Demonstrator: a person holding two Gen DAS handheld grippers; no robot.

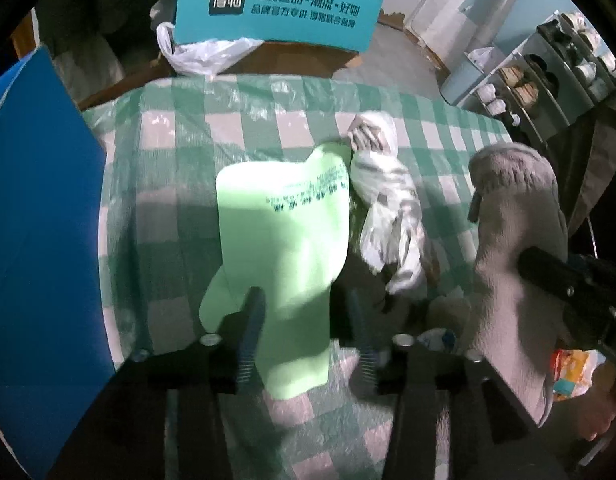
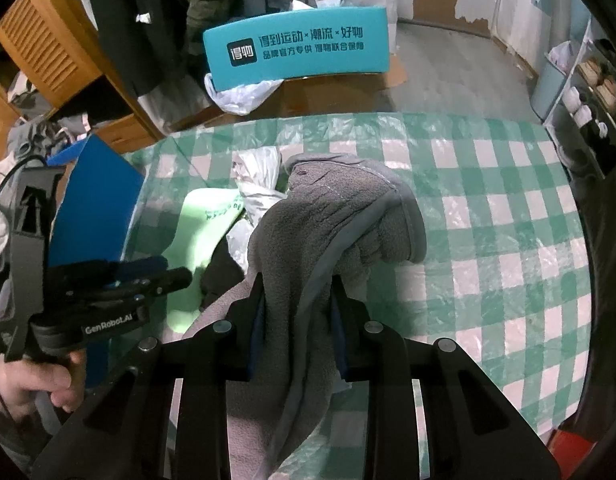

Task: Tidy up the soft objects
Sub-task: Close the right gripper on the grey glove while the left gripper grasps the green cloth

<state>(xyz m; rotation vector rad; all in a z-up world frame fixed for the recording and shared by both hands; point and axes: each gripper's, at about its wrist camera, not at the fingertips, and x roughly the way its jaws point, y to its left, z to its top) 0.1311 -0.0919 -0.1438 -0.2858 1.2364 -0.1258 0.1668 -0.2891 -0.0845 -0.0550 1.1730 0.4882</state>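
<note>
A light green bag with dark print lies on the green-and-white checked table cover; it also shows in the right wrist view. My left gripper is open, its fingers on either side of the bag's near end. A crumpled white plastic bag lies right of the green one. My right gripper is shut on a grey fleece garment and holds it above the table; the garment and gripper show at the right of the left wrist view.
A blue panel stands at the table's left edge. A teal printed box sits behind the table with a white plastic bag below it. A shoe rack stands at the far right. A wooden cabinet is at the far left.
</note>
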